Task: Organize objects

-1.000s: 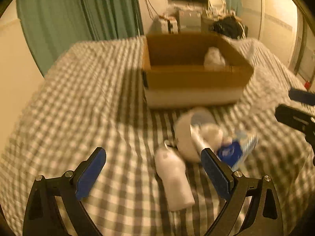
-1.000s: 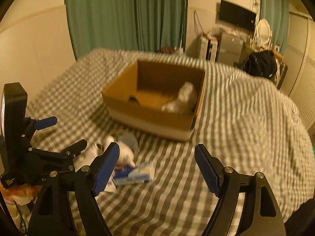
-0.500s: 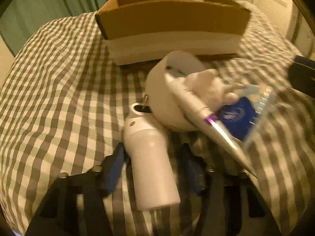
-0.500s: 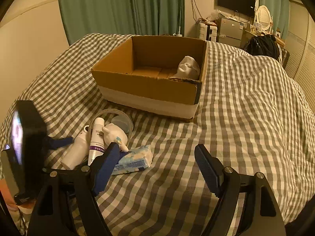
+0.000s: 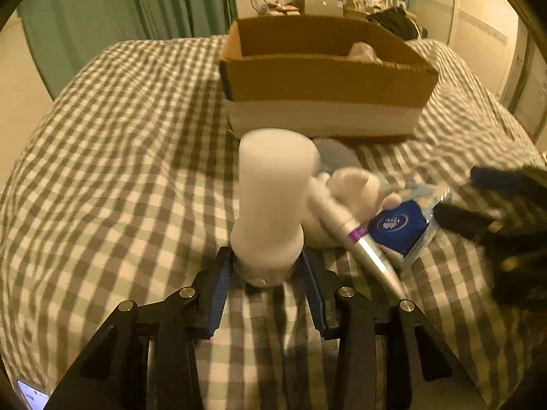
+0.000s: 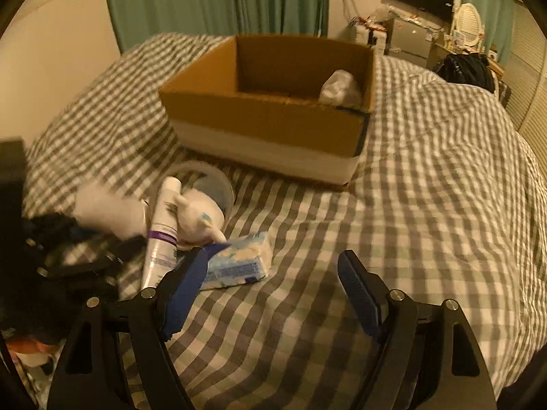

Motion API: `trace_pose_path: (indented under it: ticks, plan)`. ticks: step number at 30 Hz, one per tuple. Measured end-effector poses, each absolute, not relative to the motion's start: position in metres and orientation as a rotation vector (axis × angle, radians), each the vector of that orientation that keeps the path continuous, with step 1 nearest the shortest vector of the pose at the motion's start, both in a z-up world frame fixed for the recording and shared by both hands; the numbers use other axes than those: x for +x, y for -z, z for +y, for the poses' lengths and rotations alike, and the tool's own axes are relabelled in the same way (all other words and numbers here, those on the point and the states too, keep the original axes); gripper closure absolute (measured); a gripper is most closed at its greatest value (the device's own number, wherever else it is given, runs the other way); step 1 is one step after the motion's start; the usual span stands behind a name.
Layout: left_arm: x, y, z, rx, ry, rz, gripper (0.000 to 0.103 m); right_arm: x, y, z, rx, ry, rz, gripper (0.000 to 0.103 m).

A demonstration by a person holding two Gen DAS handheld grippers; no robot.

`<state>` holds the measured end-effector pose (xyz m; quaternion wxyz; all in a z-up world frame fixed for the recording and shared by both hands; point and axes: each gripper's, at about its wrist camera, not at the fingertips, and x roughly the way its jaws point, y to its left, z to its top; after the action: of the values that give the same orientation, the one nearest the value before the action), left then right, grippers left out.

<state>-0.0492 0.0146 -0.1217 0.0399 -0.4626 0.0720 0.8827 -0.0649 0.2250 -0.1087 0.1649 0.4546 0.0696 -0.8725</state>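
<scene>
My left gripper (image 5: 266,266) is shut on a white bottle (image 5: 273,198) and holds it raised above the checked bed; it shows blurred in the right wrist view (image 6: 109,212). Beside it lie a white tube with a purple band (image 6: 162,229), a small white plush toy (image 6: 200,213), a clear round container (image 6: 212,184) and a blue tissue pack (image 6: 239,263). A cardboard box (image 6: 266,116) stands behind them with a pale wrapped object (image 6: 338,87) inside. My right gripper (image 6: 273,280) is open and empty, just right of the tissue pack.
The checked bedcover (image 6: 427,188) spreads to the right of the box. Green curtains (image 6: 205,0) hang behind the bed. A dresser with clutter and a dark bag (image 6: 465,68) stand at the back right.
My left gripper closed on the white bottle and lifted it up off the bed. My right gripper moved lower and closer to the tissue pack, staying open.
</scene>
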Motion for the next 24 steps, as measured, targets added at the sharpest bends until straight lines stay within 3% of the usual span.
trace_pose_path:
  ticks: [16, 17, 19, 22, 24]
  plan:
    - [-0.054, 0.115, -0.001, -1.389, -2.736, 0.18, 0.063, -0.067, 0.145, 0.171, 1.366, 2.267, 0.421, 0.025]
    - [-0.054, 0.115, -0.001, -1.39, -2.736, 0.178, 0.063, -0.066, 0.145, 0.17, 1.365, 2.27, 0.434, 0.027]
    - [-0.053, 0.115, -0.002, -1.389, -2.737, 0.176, 0.063, -0.064, 0.145, 0.169, 1.353, 2.272, 0.439, 0.056]
    - [-0.05, 0.113, -0.002, -1.39, -2.738, 0.173, 0.063, -0.062, 0.143, 0.169, 1.334, 2.254, 0.414, 0.07]
    - [-0.047, 0.111, -0.002, -1.388, -2.74, 0.169, 0.063, -0.059, 0.141, 0.169, 1.318, 2.259, 0.412, 0.072]
